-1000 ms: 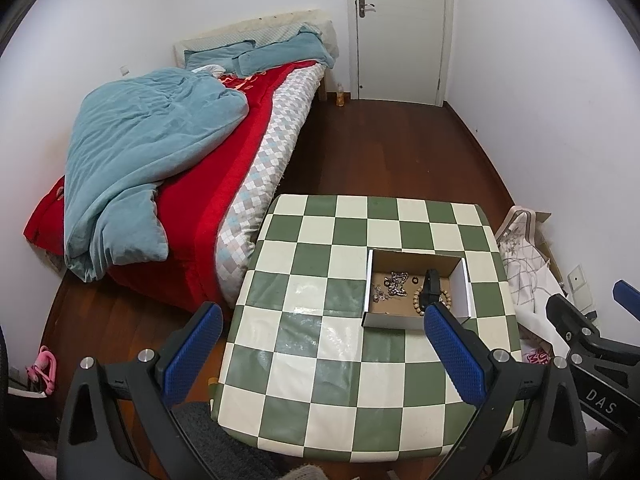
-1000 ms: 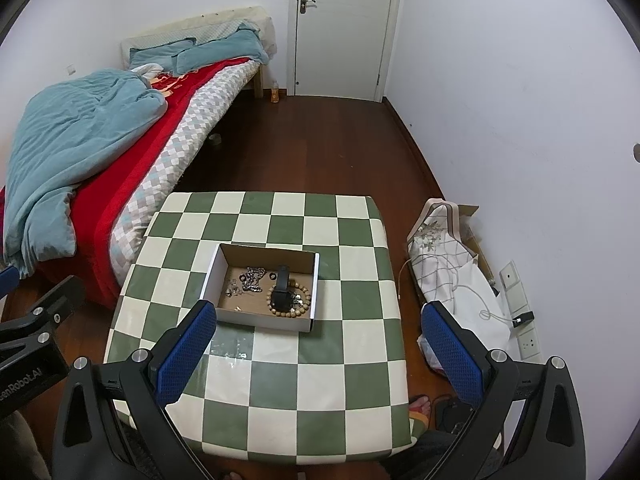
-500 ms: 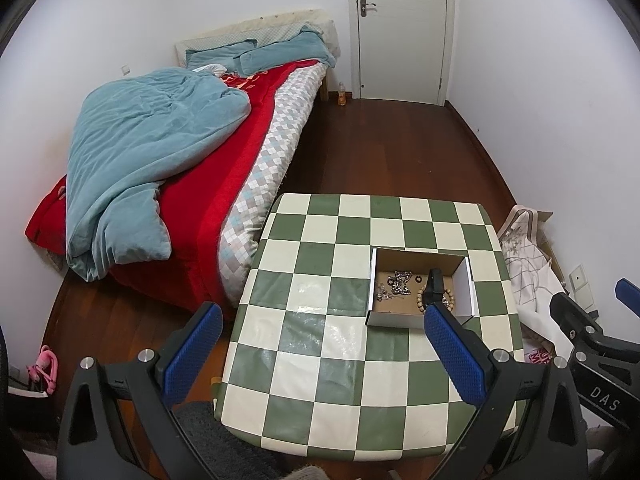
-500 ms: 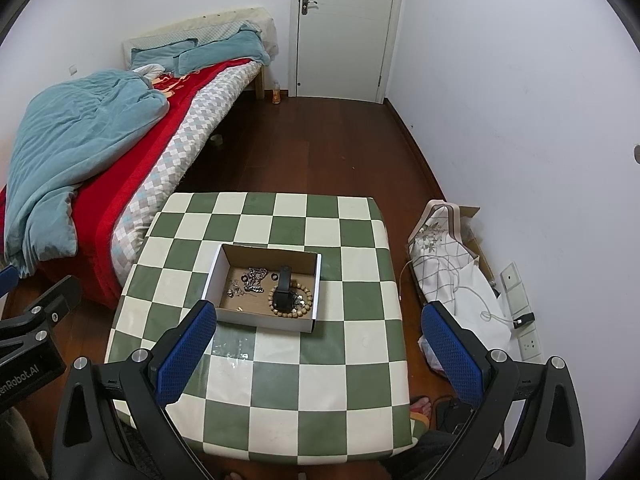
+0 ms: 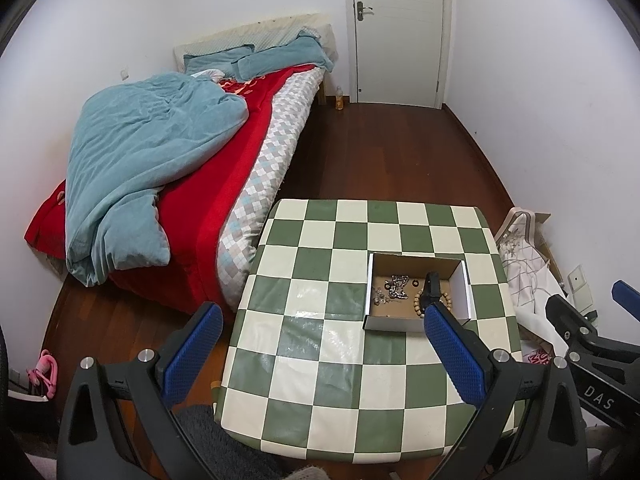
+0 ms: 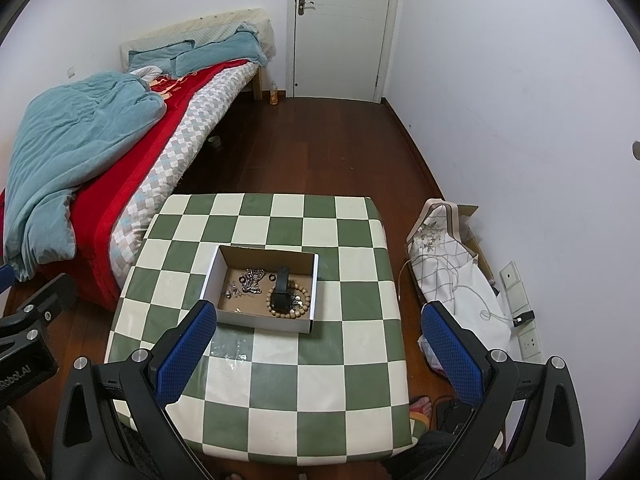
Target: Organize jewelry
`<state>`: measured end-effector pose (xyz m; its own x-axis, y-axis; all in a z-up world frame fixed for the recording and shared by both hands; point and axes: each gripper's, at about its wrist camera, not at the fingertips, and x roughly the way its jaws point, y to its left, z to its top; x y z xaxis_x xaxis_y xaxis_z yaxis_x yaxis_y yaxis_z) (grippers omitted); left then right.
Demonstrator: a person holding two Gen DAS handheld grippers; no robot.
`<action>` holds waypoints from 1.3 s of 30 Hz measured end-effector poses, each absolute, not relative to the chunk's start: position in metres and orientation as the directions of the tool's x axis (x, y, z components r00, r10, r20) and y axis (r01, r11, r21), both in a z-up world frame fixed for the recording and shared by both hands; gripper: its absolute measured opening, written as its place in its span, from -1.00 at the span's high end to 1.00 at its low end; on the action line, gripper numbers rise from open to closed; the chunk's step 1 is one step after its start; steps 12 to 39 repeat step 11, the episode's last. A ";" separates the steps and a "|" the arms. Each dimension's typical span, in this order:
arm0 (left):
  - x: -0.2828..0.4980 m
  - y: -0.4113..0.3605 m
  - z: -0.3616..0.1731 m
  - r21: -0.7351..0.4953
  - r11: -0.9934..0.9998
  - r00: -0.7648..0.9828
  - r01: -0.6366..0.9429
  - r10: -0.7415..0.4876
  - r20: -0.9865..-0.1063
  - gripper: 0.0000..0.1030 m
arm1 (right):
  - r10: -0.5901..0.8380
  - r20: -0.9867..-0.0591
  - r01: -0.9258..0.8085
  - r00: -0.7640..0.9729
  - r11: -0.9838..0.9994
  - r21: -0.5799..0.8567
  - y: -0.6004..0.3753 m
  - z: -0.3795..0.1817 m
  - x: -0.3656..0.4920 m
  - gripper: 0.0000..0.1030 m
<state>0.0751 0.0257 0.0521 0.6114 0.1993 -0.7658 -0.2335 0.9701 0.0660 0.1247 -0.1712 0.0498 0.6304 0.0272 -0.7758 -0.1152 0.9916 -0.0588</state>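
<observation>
A shallow open cardboard box (image 6: 264, 322) with white outer walls sits on the green-and-white checkered counter (image 6: 256, 396). Inside lie a wooden bead bracelet (image 6: 306, 300), a black watch (image 6: 281, 290) lying across the bracelet, a tangled silver chain (image 6: 253, 280) and small dark rings (image 6: 273, 278). The left gripper (image 5: 320, 344) and right gripper (image 6: 316, 344) hover above the counter, jaws wide apart, holding nothing.
</observation>
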 end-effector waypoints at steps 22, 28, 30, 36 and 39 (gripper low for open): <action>0.076 0.024 0.054 0.057 0.970 0.617 -0.238 0.197 -0.762 -1.00 | 0.030 -0.776 -0.117 0.630 0.992 -0.056 -0.172 0.050 0.126 -1.00; 0.076 0.024 0.054 0.057 0.970 0.617 -0.238 0.197 -0.762 -1.00 | 0.030 -0.776 -0.117 0.630 0.992 -0.056 -0.172 0.050 0.126 -1.00; 0.076 0.024 0.054 0.057 0.970 0.617 -0.238 0.197 -0.762 -1.00 | 0.030 -0.776 -0.117 0.630 0.992 -0.056 -0.172 0.050 0.126 -1.00; 0.076 0.024 0.054 0.057 0.970 0.617 -0.238 0.197 -0.762 -1.00 | 0.030 -0.776 -0.117 0.630 0.992 -0.056 -0.172 0.050 0.126 -1.00; 0.076 0.024 0.054 0.057 0.970 0.617 -0.238 0.197 -0.762 -1.00 | 0.030 -0.776 -0.117 0.630 0.992 -0.056 -0.172 0.050 0.126 -1.00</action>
